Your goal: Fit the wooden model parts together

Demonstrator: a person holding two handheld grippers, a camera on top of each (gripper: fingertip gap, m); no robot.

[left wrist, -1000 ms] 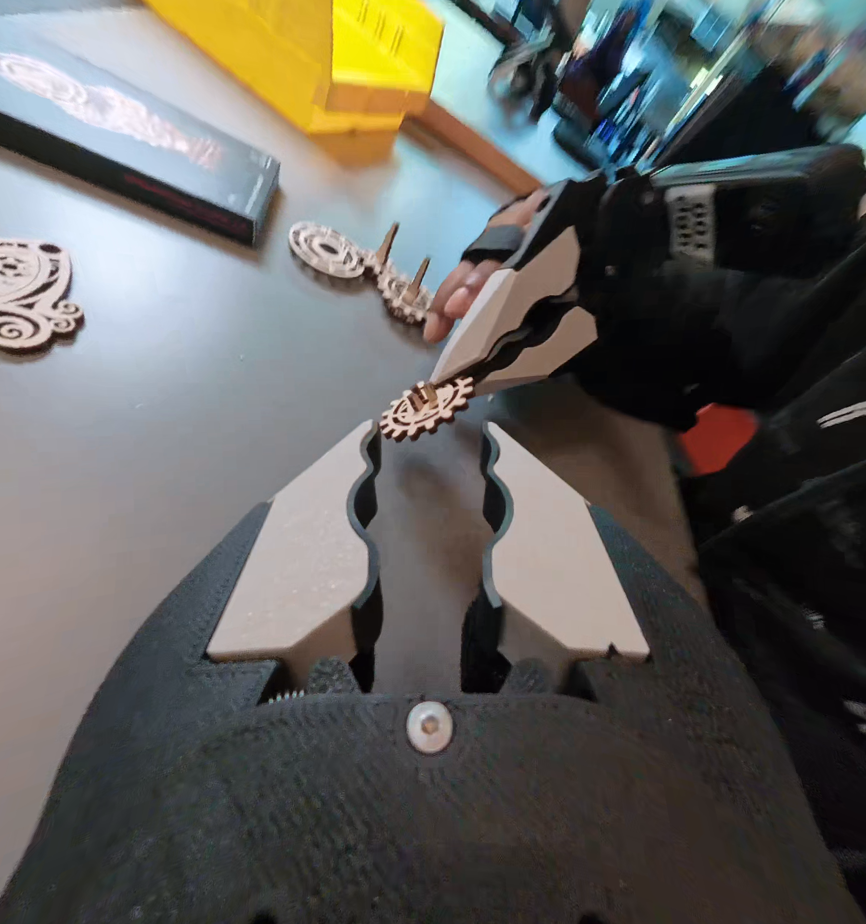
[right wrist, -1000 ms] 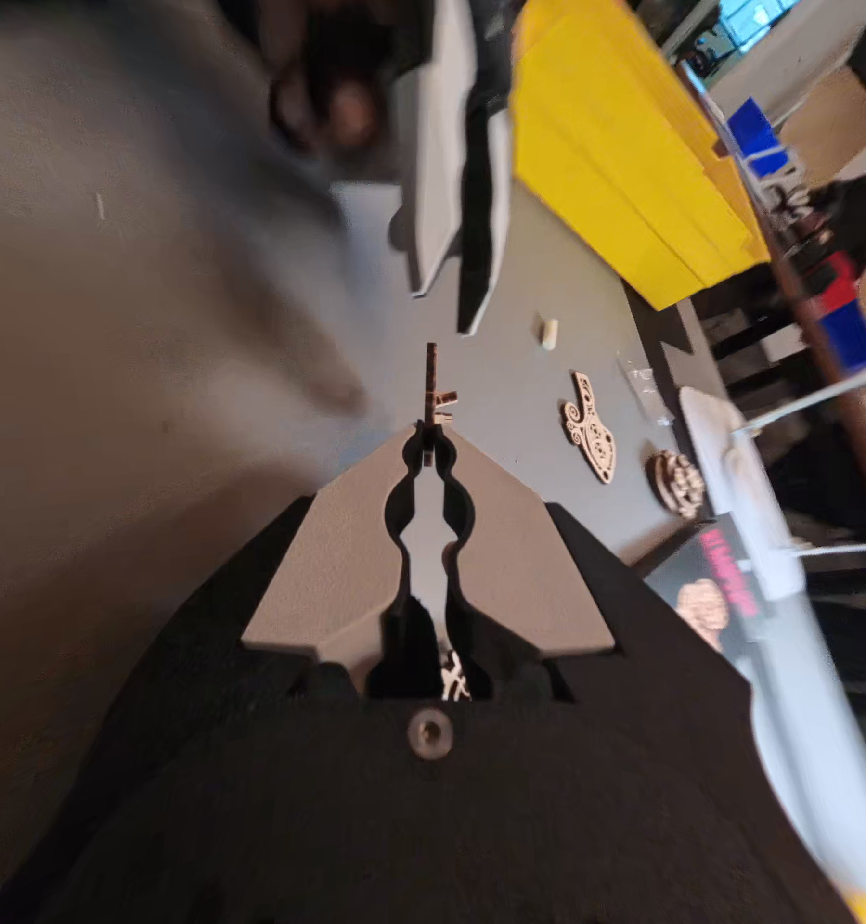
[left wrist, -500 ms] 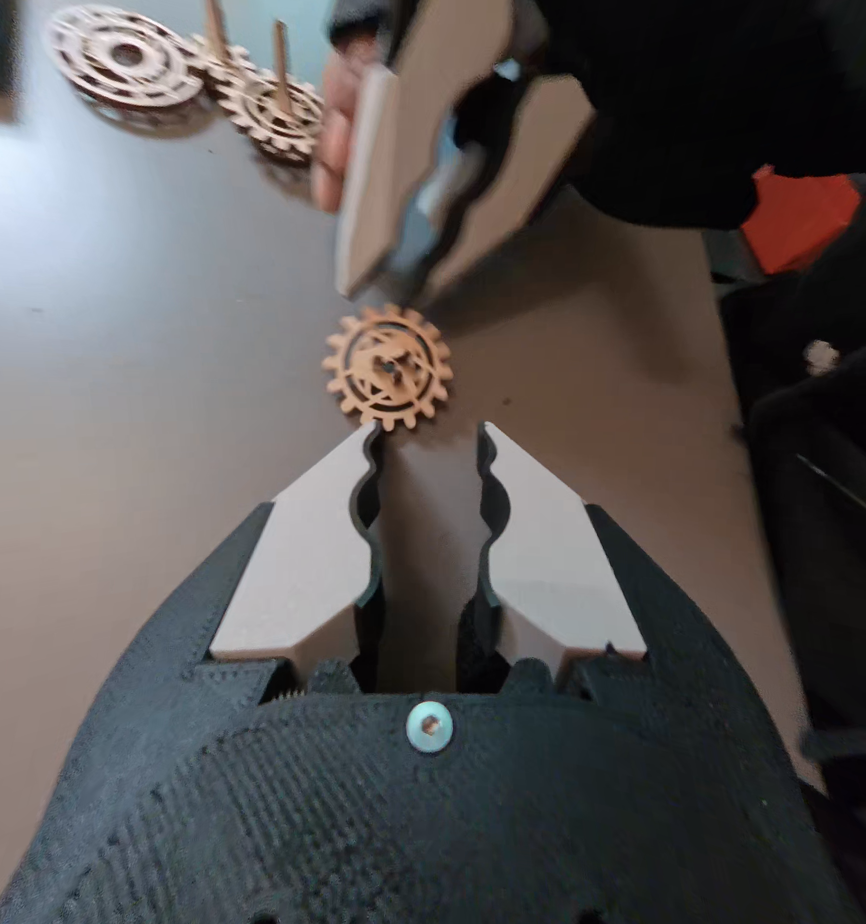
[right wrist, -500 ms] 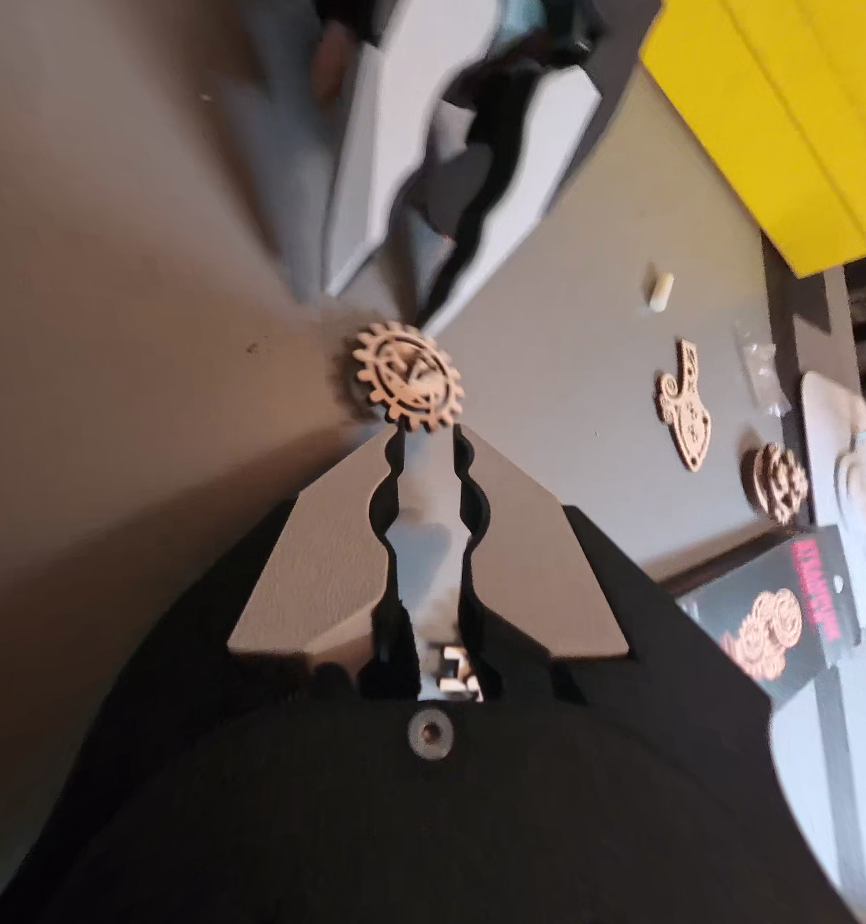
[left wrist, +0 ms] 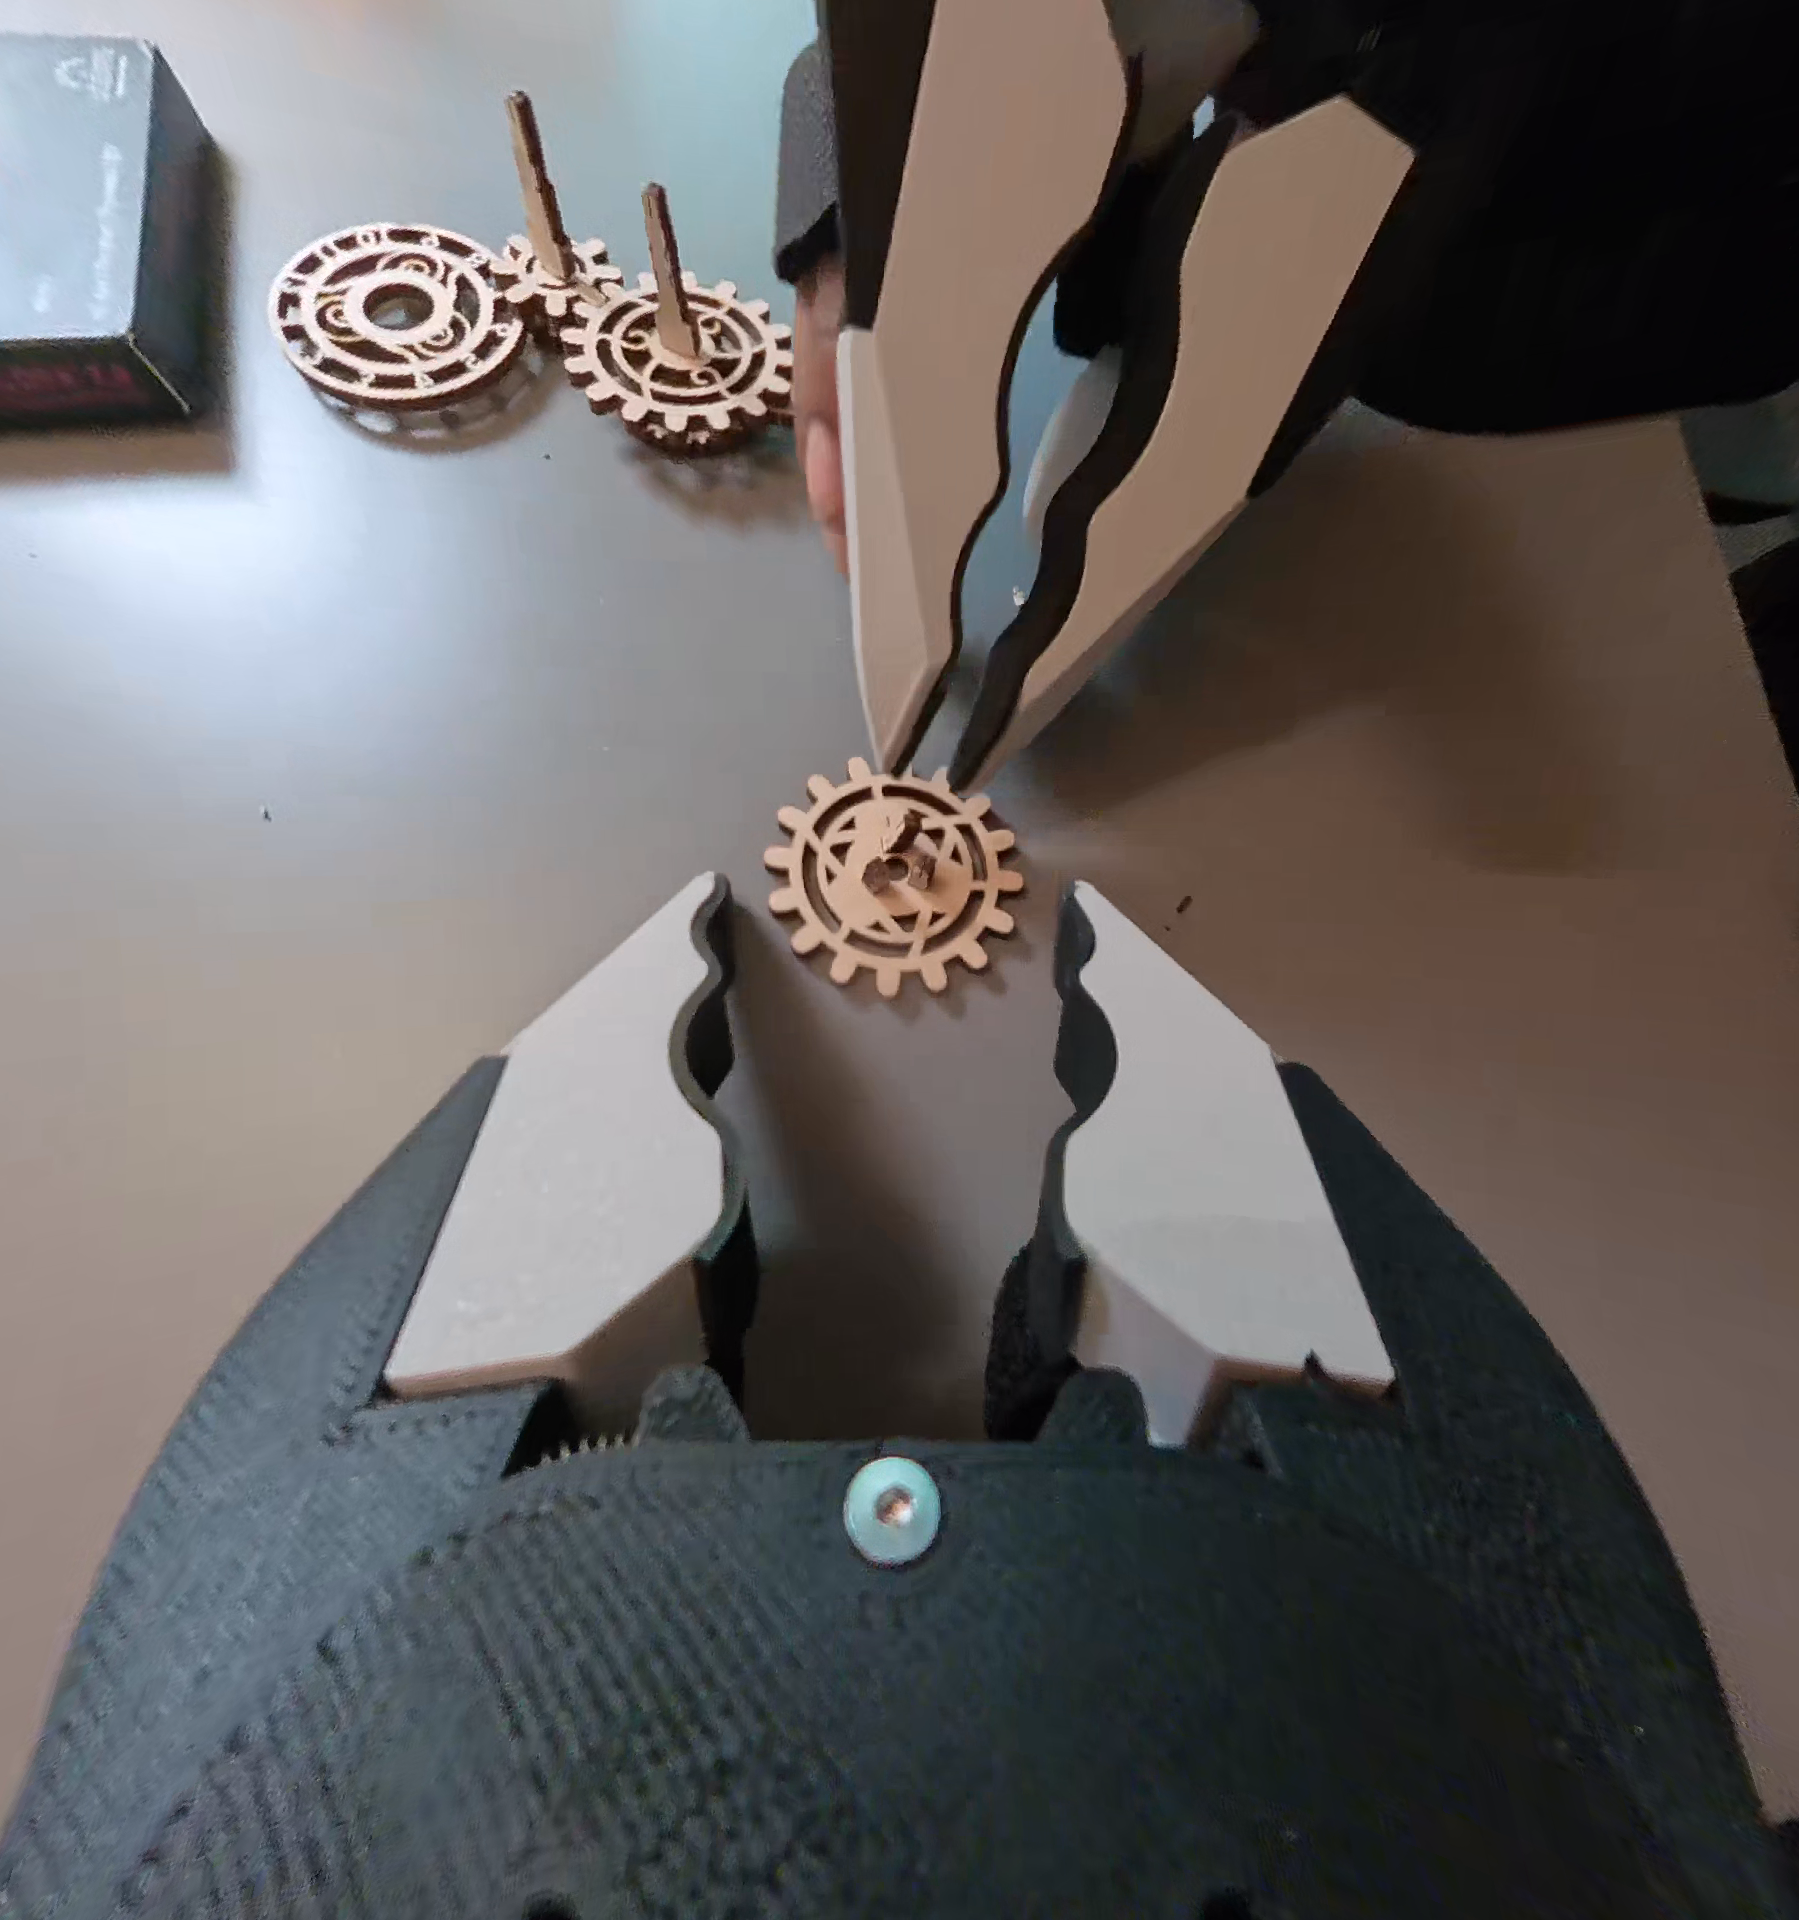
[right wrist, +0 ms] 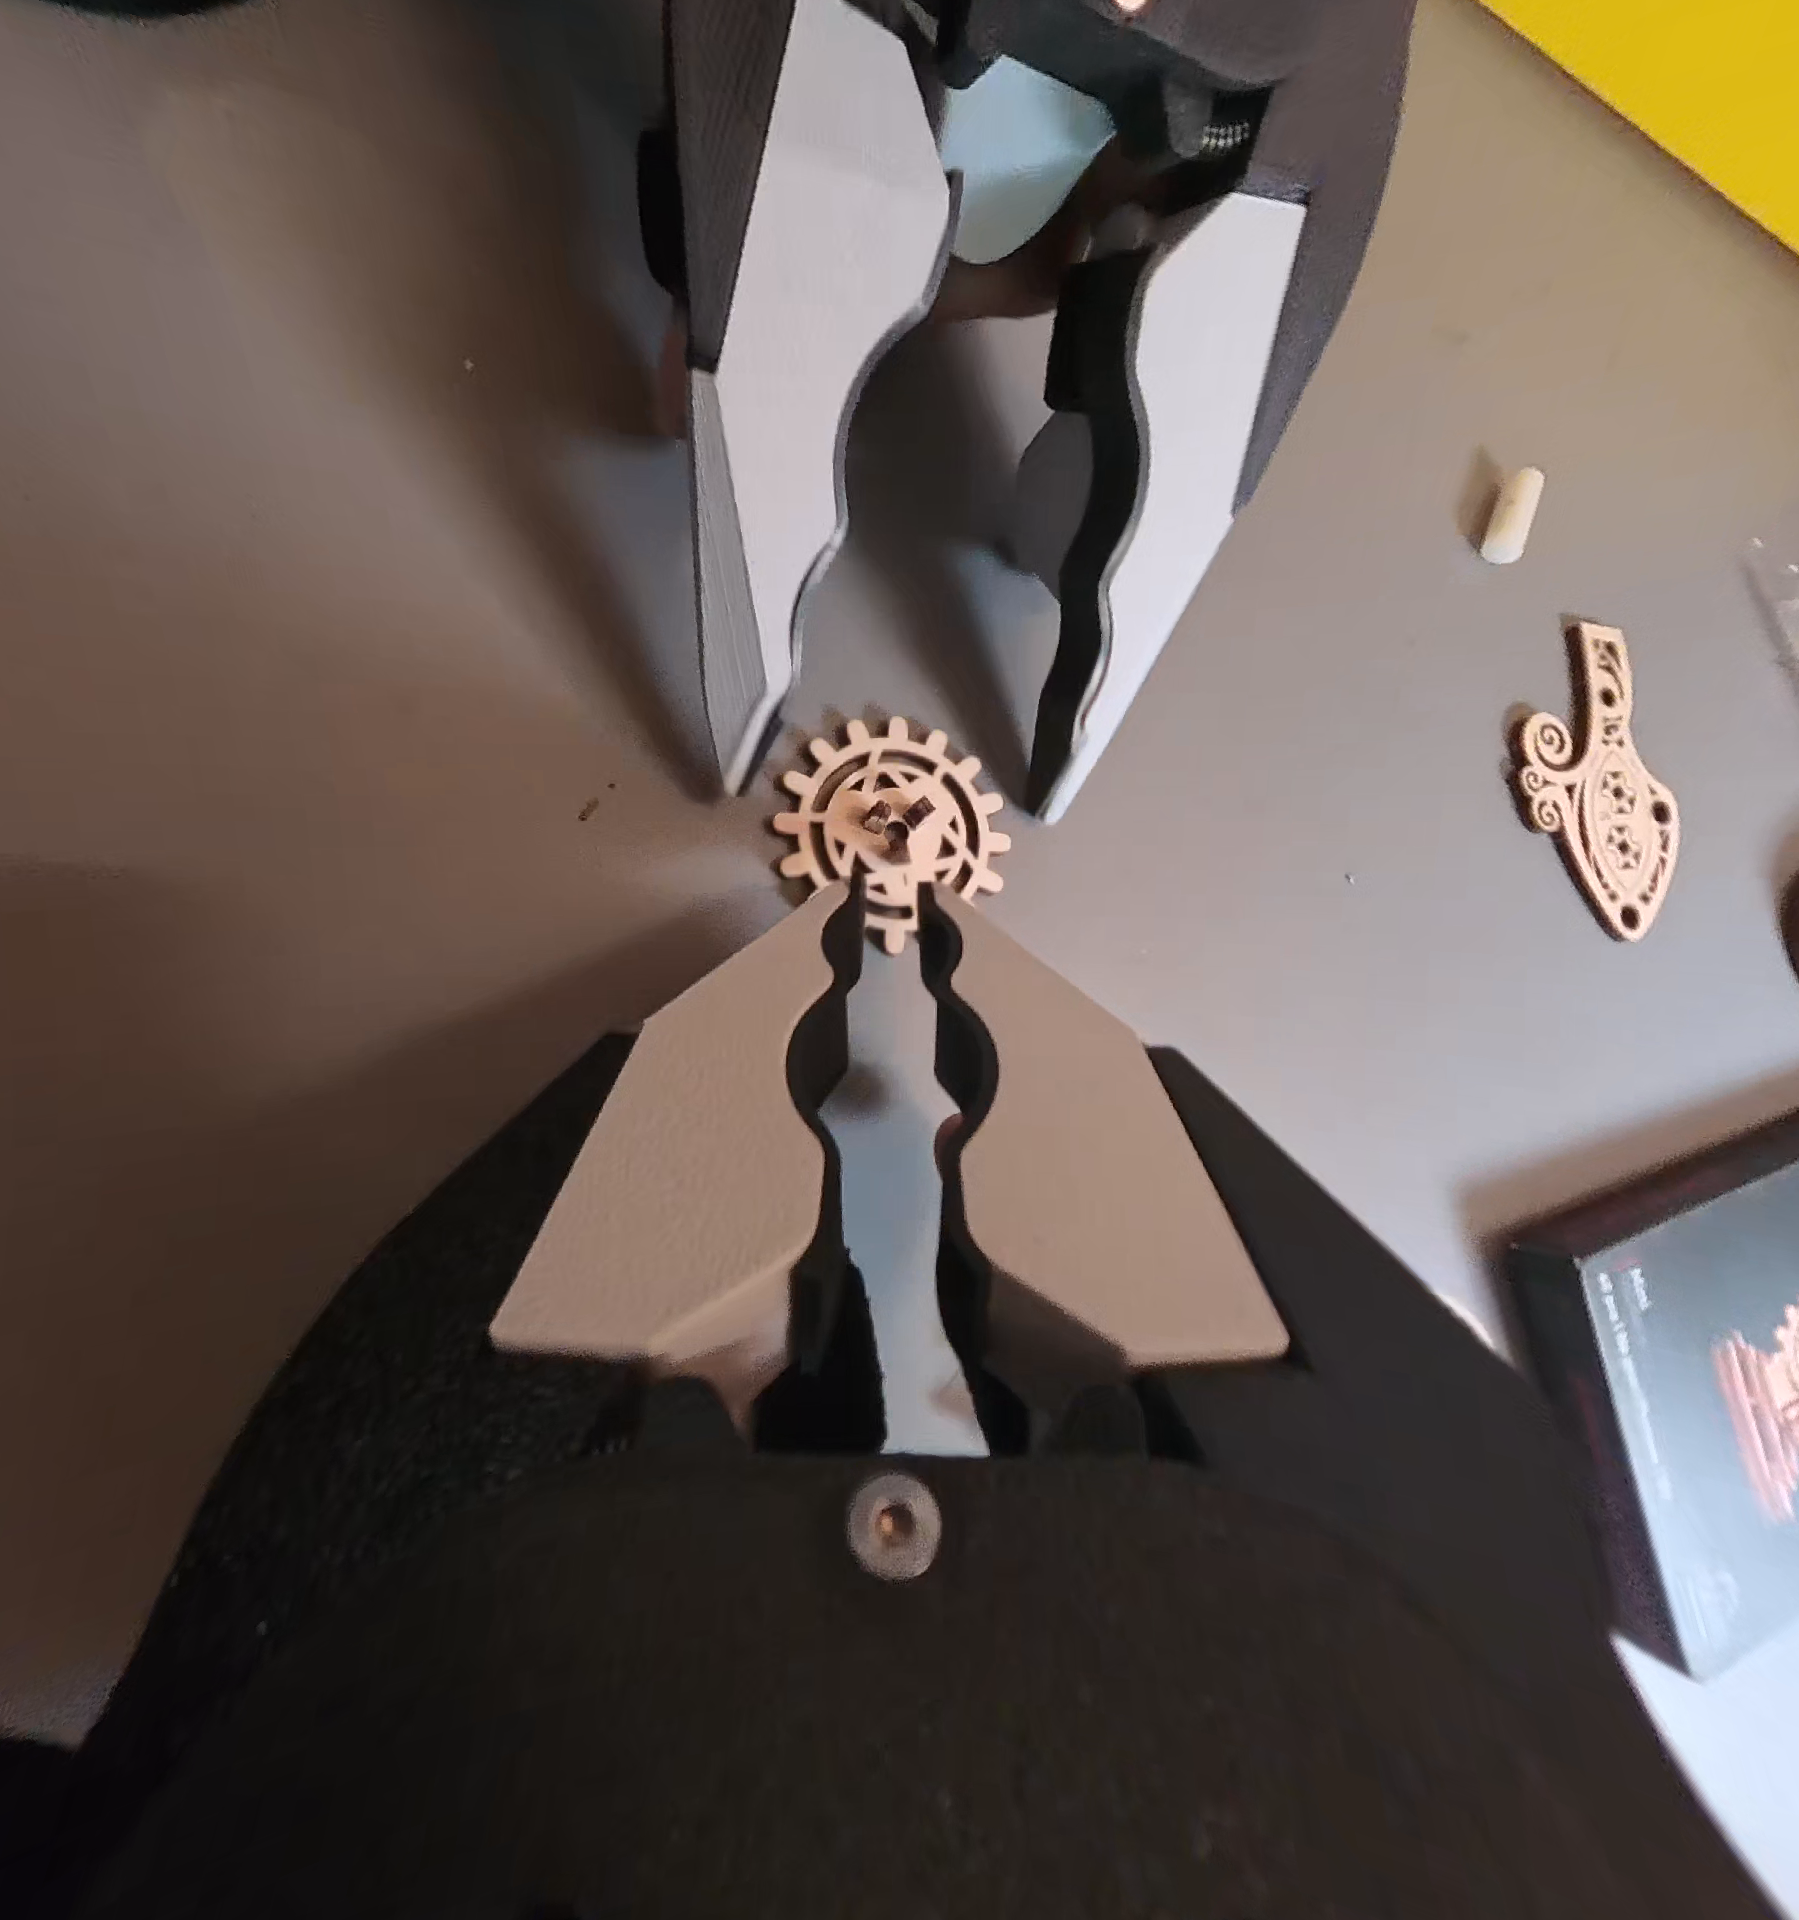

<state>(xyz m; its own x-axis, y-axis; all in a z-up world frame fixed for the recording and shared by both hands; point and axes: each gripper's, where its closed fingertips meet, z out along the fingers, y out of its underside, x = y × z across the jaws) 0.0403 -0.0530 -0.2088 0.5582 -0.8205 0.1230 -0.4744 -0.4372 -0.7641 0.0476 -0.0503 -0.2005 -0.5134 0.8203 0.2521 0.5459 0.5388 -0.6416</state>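
Note:
A small wooden gear (left wrist: 895, 888) with a short peg stub in its hub lies flat on the grey table; it also shows in the right wrist view (right wrist: 890, 821). My left gripper (left wrist: 895, 894) is open wide, its tips on either side of the gear's near half without touching it. My right gripper (right wrist: 890, 909) is open by a narrow gap, its tips at the gear's rim with one tooth between them. From the left wrist view the right gripper (left wrist: 931, 769) comes down from above. The left gripper (right wrist: 895, 790) faces it across the gear.
A large wooden wheel (left wrist: 396, 312) and two gears with upright pegs (left wrist: 682, 353) lie at the back left beside a black box (left wrist: 53, 291). An ornate wooden piece (right wrist: 1601, 800), a white cylinder (right wrist: 1508, 514) and a yellow box (right wrist: 1705, 125) lie to the right. The tips of both grippers are at nearly the same place.
The right gripper held the gear on edge in the air, then laid it flat on the table and let go. The left gripper tilted down over the gear and opened wider.

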